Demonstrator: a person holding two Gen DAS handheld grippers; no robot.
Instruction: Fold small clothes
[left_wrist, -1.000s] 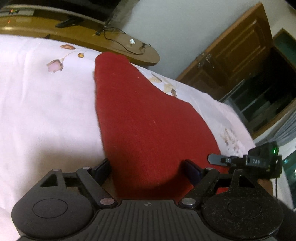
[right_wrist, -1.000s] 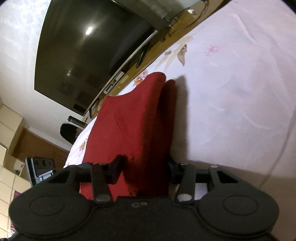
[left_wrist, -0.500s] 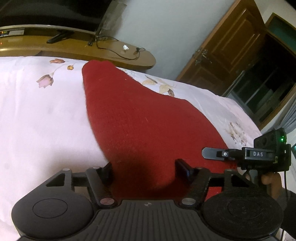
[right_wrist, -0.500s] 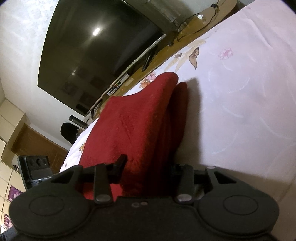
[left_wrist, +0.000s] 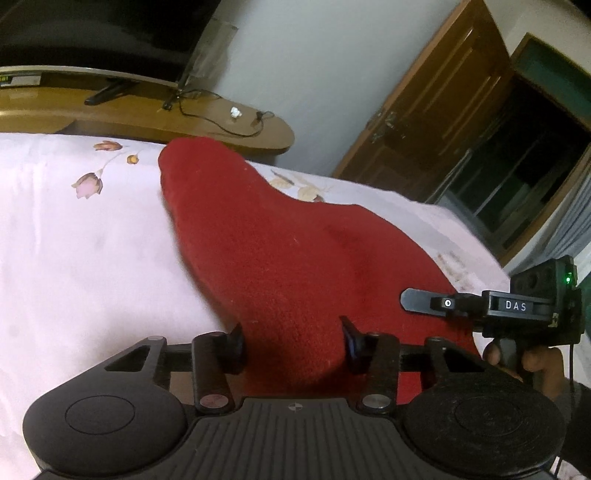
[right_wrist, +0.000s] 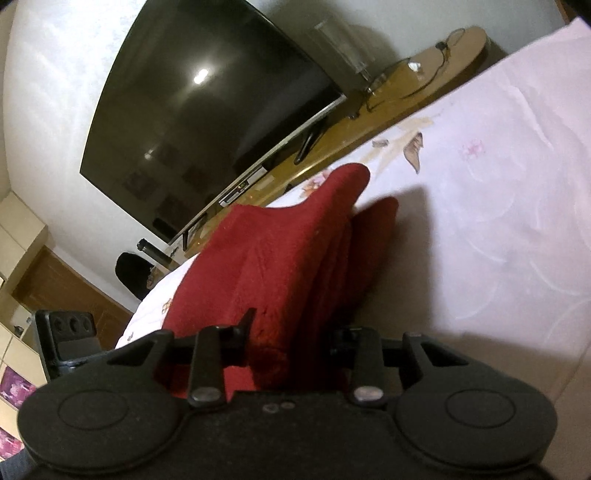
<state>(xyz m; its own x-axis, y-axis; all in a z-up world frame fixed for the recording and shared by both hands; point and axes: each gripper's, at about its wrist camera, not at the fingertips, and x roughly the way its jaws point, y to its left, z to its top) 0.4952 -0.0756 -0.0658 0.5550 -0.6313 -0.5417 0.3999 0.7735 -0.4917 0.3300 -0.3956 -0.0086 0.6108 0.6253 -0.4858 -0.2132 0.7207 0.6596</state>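
A red knit garment (left_wrist: 280, 254) is lifted off the pink flowered bedsheet (left_wrist: 85, 251), its far end still resting on the bed. My left gripper (left_wrist: 291, 341) is shut on the garment's near edge, cloth bunched between the fingers. My right gripper (right_wrist: 291, 336) is shut on another part of the same garment (right_wrist: 280, 266), which hangs in folds with a second layer behind it. The right gripper also shows in the left wrist view (left_wrist: 491, 306), to the right and level with the cloth.
A wooden TV bench (left_wrist: 155, 118) with cables and a remote runs along the bed's far side, with a large dark TV (right_wrist: 207, 107) on it. A wooden door (left_wrist: 436, 103) and a dark doorway (left_wrist: 517, 162) stand at the right. The bedsheet (right_wrist: 491, 229) spreads to the right.
Both grippers have risen and pulled back with the garment. More of it hangs off the bed, and the jaws have closed tighter on the cloth.
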